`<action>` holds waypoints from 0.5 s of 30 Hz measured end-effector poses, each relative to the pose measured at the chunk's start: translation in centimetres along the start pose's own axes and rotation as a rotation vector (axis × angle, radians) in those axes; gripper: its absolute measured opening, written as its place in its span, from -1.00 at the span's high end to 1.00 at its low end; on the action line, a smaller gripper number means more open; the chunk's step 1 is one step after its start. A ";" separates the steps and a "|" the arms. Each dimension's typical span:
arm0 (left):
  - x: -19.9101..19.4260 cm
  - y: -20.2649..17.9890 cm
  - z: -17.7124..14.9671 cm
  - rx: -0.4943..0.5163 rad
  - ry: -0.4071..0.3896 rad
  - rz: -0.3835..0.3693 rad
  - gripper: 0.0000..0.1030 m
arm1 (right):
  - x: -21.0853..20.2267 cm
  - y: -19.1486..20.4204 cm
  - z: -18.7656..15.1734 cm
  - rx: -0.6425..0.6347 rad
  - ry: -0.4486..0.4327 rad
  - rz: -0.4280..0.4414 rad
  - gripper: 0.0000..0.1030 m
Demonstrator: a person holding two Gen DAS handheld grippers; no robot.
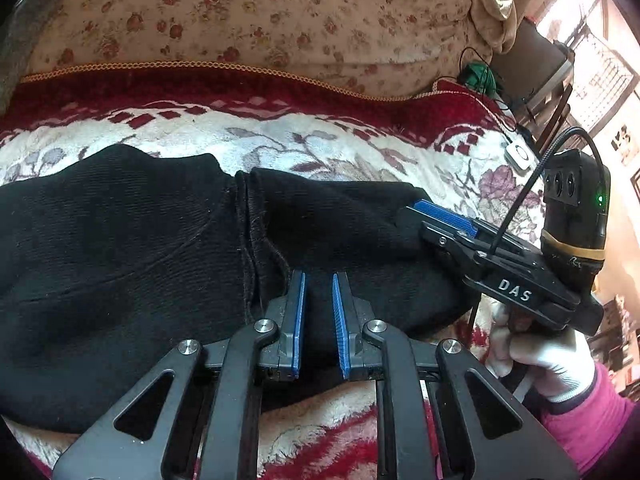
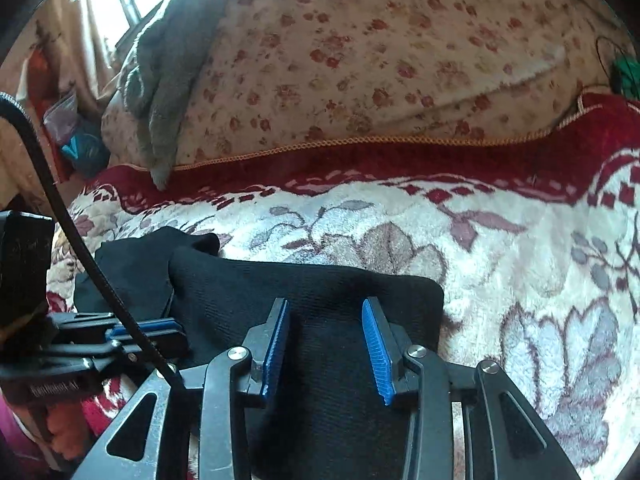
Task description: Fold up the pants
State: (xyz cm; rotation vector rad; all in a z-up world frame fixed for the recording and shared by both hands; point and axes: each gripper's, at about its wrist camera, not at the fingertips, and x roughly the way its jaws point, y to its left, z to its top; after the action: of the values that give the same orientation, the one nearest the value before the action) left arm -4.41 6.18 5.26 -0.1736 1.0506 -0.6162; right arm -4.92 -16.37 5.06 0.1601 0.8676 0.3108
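Observation:
Black pants (image 1: 120,248) lie folded on a floral blanket (image 1: 352,148); in the right wrist view the pants (image 2: 320,292) fill the lower middle. My left gripper (image 1: 319,280) is open, its blue pads over the pants' near edge with black cloth between them. My right gripper (image 2: 326,304) is open wider, resting over the right end of the pants. It also shows in the left wrist view (image 1: 444,216), lying on the pants' right end, held by a white-gloved hand (image 1: 548,360). The left gripper appears at the left of the right wrist view (image 2: 152,330).
A flowered cushion (image 1: 248,12) runs along the back, with a grey cloth (image 2: 160,92) draped on it. A green ball of yarn (image 1: 480,74) and a white device (image 1: 520,156) lie at the blanket's right end. A black cable (image 2: 80,248) crosses the right wrist view.

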 end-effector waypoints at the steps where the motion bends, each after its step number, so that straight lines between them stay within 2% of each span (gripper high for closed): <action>1: -0.1 0.0 -0.1 -0.001 -0.001 0.001 0.74 | -0.1 0.0 0.1 0.009 0.004 0.011 0.14; 6: -1.9 0.2 -0.7 -0.023 -0.013 0.010 0.74 | -1.2 1.1 1.0 0.039 0.044 0.040 0.08; 7: -2.3 0.4 -0.9 -0.034 -0.016 0.010 0.68 | -1.5 1.5 1.1 0.033 0.047 0.053 0.08; 8: -3.0 0.8 -1.1 -0.055 -0.019 0.010 0.50 | -1.7 2.1 1.2 0.026 0.048 0.068 0.08; 10: -4.2 1.5 -1.4 -0.085 -0.032 0.016 0.29 | -1.7 3.6 1.4 0.007 0.060 0.111 0.08; 11: -5.3 2.2 -1.8 -0.104 -0.052 0.030 0.24 | -1.5 4.5 1.6 0.002 0.071 0.147 0.08; 15: -8.6 4.6 -2.8 -0.158 -0.099 0.119 0.23 | -0.2 7.4 2.1 -0.017 0.093 0.227 0.08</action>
State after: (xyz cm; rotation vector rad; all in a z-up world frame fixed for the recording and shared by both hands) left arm -7.96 15.15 8.48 -0.2750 1.0066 -0.4129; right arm -4.94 -9.46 8.44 0.2306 0.9405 0.5407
